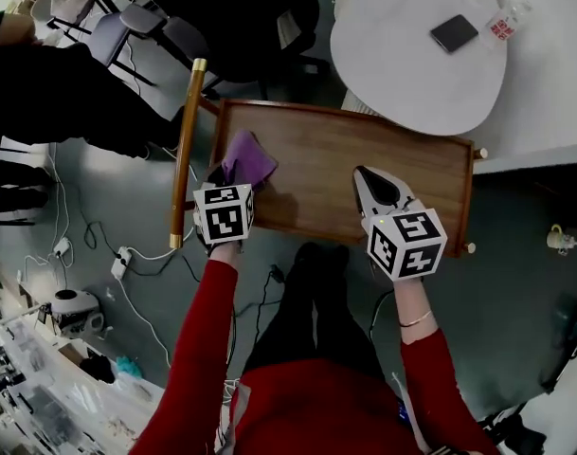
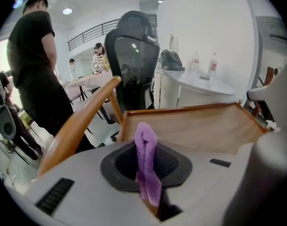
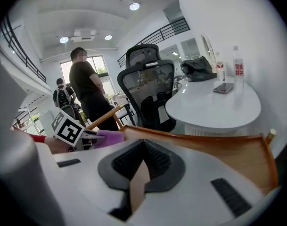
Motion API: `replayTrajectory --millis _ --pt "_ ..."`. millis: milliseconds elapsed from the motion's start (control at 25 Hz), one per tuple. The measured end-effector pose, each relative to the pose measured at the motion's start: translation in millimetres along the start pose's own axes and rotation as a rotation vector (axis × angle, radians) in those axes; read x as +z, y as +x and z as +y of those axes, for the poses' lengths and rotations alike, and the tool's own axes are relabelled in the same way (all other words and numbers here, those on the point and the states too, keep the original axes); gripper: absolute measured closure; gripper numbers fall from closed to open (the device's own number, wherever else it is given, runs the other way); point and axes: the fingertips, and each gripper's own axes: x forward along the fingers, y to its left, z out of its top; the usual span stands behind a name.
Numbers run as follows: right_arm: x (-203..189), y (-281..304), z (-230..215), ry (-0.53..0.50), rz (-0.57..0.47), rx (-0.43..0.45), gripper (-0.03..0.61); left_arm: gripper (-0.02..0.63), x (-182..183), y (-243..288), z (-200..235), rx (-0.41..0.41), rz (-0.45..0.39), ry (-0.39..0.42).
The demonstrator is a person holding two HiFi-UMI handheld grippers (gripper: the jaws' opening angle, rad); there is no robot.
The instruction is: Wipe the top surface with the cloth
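Note:
The wooden top (image 1: 364, 173) with a raised rim lies in front of me. A purple cloth (image 1: 247, 159) rests bunched on its left end, and my left gripper (image 1: 231, 172) is shut on it. In the left gripper view the cloth (image 2: 145, 159) hangs pinched between the jaws of the left gripper (image 2: 146, 142), with the wooden top (image 2: 204, 131) beyond. My right gripper (image 1: 363, 174) hovers over the right half of the top, shut, with nothing in it. The right gripper view shows the right gripper (image 3: 144, 147), the left gripper's marker cube (image 3: 68, 131) and the cloth (image 3: 108, 138).
A long wooden handle bar (image 1: 186, 150) runs along the top's left side. A white round table (image 1: 416, 55) with a phone (image 1: 455, 32) and a bottle (image 1: 504, 22) stands beyond it. A black office chair (image 1: 241, 17) and a person in black (image 1: 61, 93) are close by. Cables (image 1: 127, 254) lie on the floor.

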Motion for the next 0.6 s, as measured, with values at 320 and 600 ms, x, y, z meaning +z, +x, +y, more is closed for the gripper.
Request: replayTrajectory --millis 320,600 --pt "-6.1 5.3 20.6 0.014 -0.005 -0.025 0.568 0.561 9.2 -23.8 2.5 0.032 -0.065 0.059" --pt "-35.9 -115.4 -61.2 0.225 -0.114 -0.351 0.568 0.561 66.9 -93.4 -167.6 -0.449 -0.267 0.131"
